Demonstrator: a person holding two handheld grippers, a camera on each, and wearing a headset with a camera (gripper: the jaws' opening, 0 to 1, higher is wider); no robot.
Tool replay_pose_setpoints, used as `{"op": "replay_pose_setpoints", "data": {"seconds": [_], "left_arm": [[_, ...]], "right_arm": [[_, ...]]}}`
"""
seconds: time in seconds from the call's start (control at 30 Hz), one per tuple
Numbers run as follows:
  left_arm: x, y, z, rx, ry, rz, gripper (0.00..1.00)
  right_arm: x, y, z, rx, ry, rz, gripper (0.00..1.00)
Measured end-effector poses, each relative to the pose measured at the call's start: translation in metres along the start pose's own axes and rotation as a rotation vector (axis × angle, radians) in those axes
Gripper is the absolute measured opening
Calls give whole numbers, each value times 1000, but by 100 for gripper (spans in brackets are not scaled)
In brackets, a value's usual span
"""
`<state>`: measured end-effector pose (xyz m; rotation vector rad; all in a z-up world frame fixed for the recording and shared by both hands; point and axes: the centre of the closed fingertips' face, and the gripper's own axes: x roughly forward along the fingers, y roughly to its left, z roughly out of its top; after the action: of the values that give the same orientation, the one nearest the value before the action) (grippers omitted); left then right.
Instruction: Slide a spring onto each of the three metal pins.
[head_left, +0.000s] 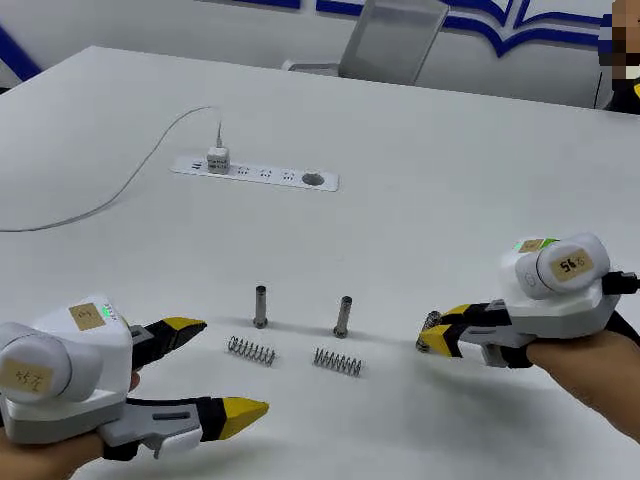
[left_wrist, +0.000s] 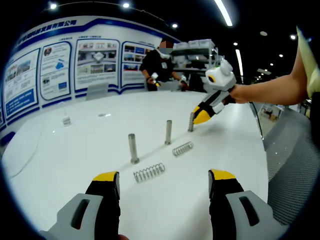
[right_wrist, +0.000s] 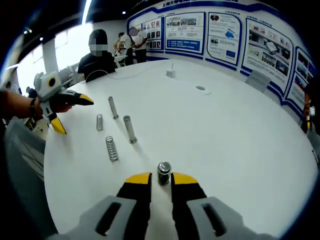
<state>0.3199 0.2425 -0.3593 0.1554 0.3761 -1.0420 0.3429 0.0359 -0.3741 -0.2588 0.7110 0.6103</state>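
Near the front edge of the tabletop (head_left: 450, 200) two bare pins stand upright, the left pin (head_left: 260, 305) and the middle pin (head_left: 343, 315). Each has a loose spring lying flat just in front of it, the left spring (head_left: 250, 350) and the middle spring (head_left: 337, 361). The third pin (right_wrist: 164, 171) stands further toward the right edge, and from the coils along it I judge it already wears its spring. The right tool (head_left: 440, 330) has its jaws drawn narrow about that pin, but I cannot tell whether they actually pinch it. The left tool (head_left: 225, 365) is spread wide and empty, hovering just left of the left spring. What worries me is that nothing visible anchors these pins to the smooth white surface. A jaw brushing the third pin as the tool opens or backs off could topple it and shed its spring. A spring picked up crooked could catch on a pin's top and tip it, and one squeezed hard might pop out of the jaws or roll away. From the head view the third pin is only a small blur at the jaw tips. In the right gripper view the jaws hide its lower part, so I cannot say whether the spring reaches the base. The pins' feet are too small to tell how they sit. A power strip (head_left: 255, 172) lies well apart toward the far edge.
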Motion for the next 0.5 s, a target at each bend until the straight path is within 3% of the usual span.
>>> {"op": "replay_pose_setpoints", "data": {"seconds": [0.27,0.5], "left_arm": [[1,0,0,2,1,-4,73],[1,0,0,2,-1,-6,73]], "right_arm": [[-3,8,-16,6,27,6,17],[-4,23,-19,0,26,28,17]]}}
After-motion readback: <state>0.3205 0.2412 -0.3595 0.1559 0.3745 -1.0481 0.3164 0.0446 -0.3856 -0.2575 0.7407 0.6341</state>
